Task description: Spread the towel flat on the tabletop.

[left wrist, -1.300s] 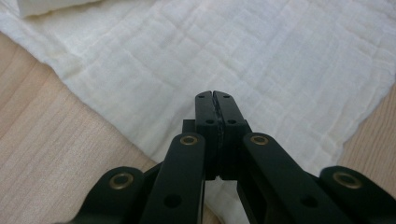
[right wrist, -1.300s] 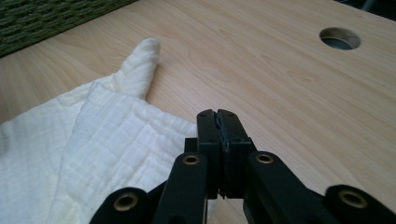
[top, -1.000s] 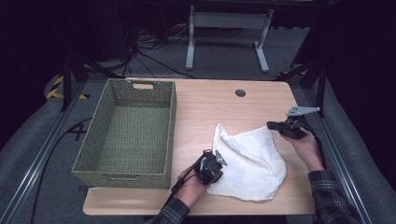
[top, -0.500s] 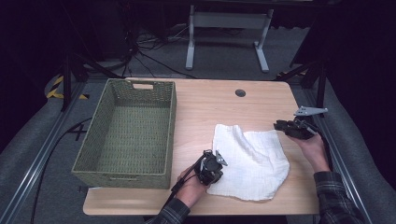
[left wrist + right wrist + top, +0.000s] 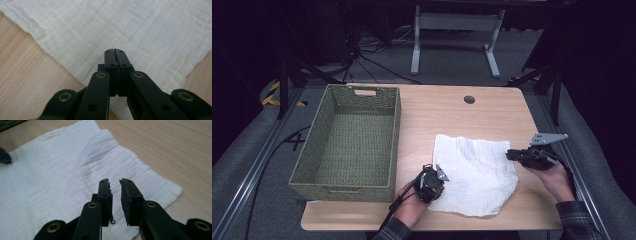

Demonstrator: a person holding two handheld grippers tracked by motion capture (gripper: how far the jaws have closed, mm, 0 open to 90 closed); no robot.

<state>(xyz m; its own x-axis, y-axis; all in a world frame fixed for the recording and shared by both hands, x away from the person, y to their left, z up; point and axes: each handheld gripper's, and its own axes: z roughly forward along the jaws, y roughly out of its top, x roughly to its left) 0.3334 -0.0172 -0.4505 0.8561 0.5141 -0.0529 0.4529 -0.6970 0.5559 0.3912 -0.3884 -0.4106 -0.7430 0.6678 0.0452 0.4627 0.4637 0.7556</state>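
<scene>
Fingers [image 5: 110,60] of the left gripper [image 5: 114,51] pressed fully together, with nothing visible between the tips, which hang over the white cloth [image 5: 130,32]; whether they touch the fabric cannot be told. Fingers [image 5: 103,190] of the right gripper [image 5: 114,180] stand slightly parted with a narrow gap between them, gripping nothing, poised above the cloth's corner region.

High view: the cloth [image 5: 477,172] lies spread flat on the right half of the wooden table [image 5: 452,112], near its front edge. The left gripper [image 5: 432,182] sits at the cloth's lower-left edge and the right gripper [image 5: 514,155] at its right edge, each held in a hand. A green woven basket [image 5: 312,165] stands on the left part of the table, just beside the cloth but apart from it.

Left gripper view: fine creases in the weave and bare wood on both sides of the cloth's edge. Right gripper view: a raised fold [image 5: 97,147] in the cloth, beyond the finger tips.
</scene>
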